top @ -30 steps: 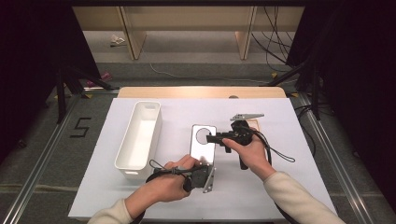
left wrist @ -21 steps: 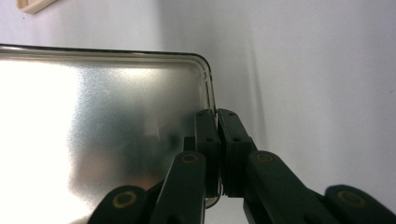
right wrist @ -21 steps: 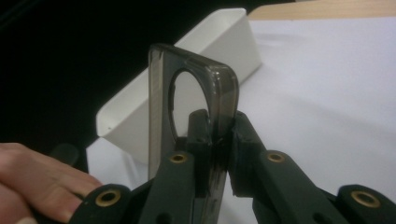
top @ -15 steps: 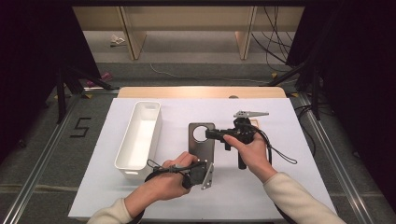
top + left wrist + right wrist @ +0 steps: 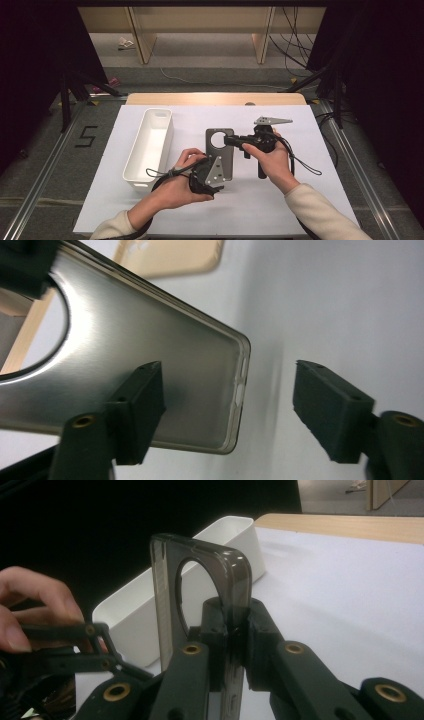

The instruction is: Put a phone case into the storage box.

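White table (image 5: 300, 200): right gripper (image 5: 231, 141) jaws clamp phone case (image 5: 220, 150); left gripper (image 5: 210, 175) jaws just opened, spread beside case.

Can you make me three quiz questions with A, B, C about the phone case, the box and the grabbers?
1. Where is the white bin?
A. left of the phone case
B. right of it
C. on top of it

2. How many round holes has the phone case?
A. none
B. one
C. three

3. What does the right gripper do?
A. hangs open
B. clamps the phone case
C. holds the bin

Answers: 1 A, the high view shows the bin to the left; 2 B, one big hole near its end; 3 B, both jaws press the case's edge, while the left gripper has just been opening.
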